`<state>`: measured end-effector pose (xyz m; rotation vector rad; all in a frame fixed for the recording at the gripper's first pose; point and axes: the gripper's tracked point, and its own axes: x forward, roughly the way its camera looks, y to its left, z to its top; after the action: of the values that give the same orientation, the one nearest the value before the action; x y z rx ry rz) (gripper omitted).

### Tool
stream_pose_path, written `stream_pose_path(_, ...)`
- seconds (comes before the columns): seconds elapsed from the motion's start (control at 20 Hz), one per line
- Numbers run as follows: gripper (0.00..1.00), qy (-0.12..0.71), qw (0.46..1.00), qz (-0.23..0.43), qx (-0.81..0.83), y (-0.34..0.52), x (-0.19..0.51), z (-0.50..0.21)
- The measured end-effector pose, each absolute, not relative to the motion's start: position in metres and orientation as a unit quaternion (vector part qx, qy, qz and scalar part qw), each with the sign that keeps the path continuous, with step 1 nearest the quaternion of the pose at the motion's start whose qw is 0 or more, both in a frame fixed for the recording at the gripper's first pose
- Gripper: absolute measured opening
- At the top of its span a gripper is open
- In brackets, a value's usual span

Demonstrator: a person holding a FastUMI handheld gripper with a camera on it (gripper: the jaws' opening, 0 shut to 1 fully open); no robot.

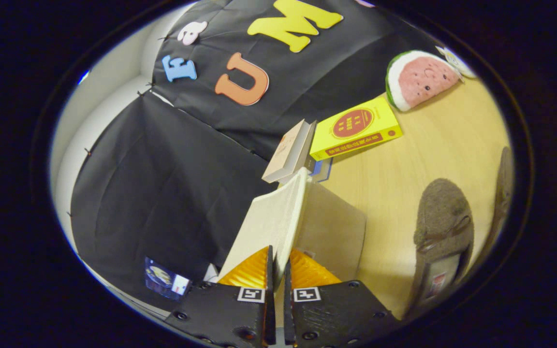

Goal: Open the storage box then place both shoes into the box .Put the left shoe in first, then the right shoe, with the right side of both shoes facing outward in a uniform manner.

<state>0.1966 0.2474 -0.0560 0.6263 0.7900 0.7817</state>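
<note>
The gripper (278, 270) is clamping the thin edge of the storage box lid (271, 220); both fingers are pressing on that edge, one from each side, with almost no gap between them. The lid is standing tilted up from the box (331, 227), which is sitting on the wooden table (418, 154) just ahead of the fingers. The view is rolled to one side, so the table is running at a slant.

Progress, judged from this moment: the opening step is under way. The lid is lifting clear of the box body, but how far open it is cannot be told from this angle, and the inside of the box is not visible.

Remaining work: both shoes are lying on the table, outside the box. One brown shoe (443, 232) is resting beside the box, apart from it, and a second shoe (503, 188) is lying beyond the first one. Which is the left shoe cannot be told here. Neither placement has started.

Beyond the box, a yellow book (356, 130), a pale book (288, 152) and a watermelon toy (418, 77) are lying clear of the working area.
</note>
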Motion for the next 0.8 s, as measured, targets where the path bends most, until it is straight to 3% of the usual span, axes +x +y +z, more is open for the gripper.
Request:
stream_pose_path(0.1,0.07,0.368,0.809,0.360,0.284,0.248,0.194,-0.046)
stream_pose_path(0.15,0.01,0.365,0.811,0.358,0.285,0.250,0.195,-0.038)
stream_pose_path(0.8,0.05,0.312,0.820,0.393,0.275,0.349,0.164,0.096)
